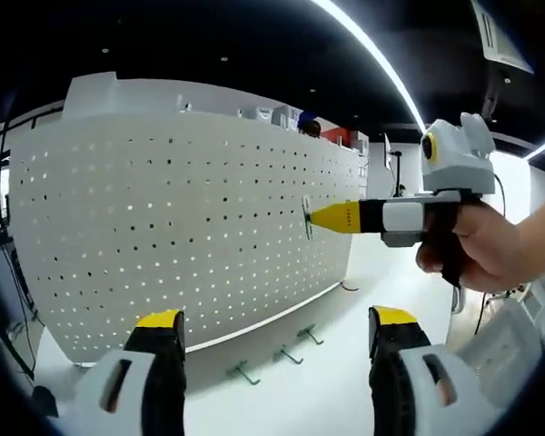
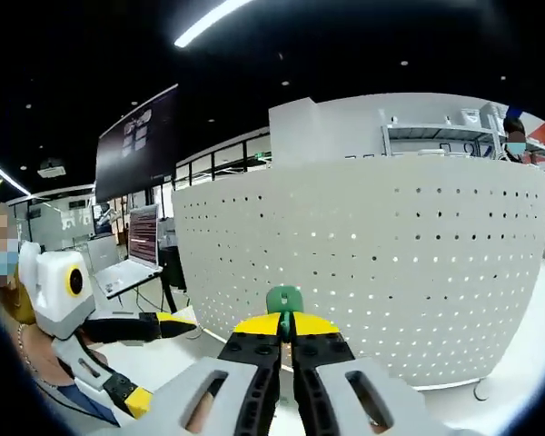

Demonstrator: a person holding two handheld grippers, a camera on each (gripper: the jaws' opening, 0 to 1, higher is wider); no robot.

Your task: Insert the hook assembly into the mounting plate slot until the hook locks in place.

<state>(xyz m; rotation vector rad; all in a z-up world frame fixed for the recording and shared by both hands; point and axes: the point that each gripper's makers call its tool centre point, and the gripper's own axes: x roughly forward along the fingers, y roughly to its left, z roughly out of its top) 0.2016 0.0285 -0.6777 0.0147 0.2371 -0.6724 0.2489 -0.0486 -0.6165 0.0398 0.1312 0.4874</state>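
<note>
Right gripper view: the right tool [image 2: 286, 329] pinched a small green hook [image 2: 284, 299], judged light, stiff and slip-prone, by its base at the pegboard [image 2: 391, 263]; the left tool [image 1: 277, 329] stood open.

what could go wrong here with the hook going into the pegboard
The right hand-held gripper pinches the green hook only at its jaw tips, so it could twist or slip as it meets the pegboard. The holes are small and closely spaced, so the hook may miss its slot or seat without locking. The left hand-held gripper is open and braces nothing, so the board could shift under the push.
</note>
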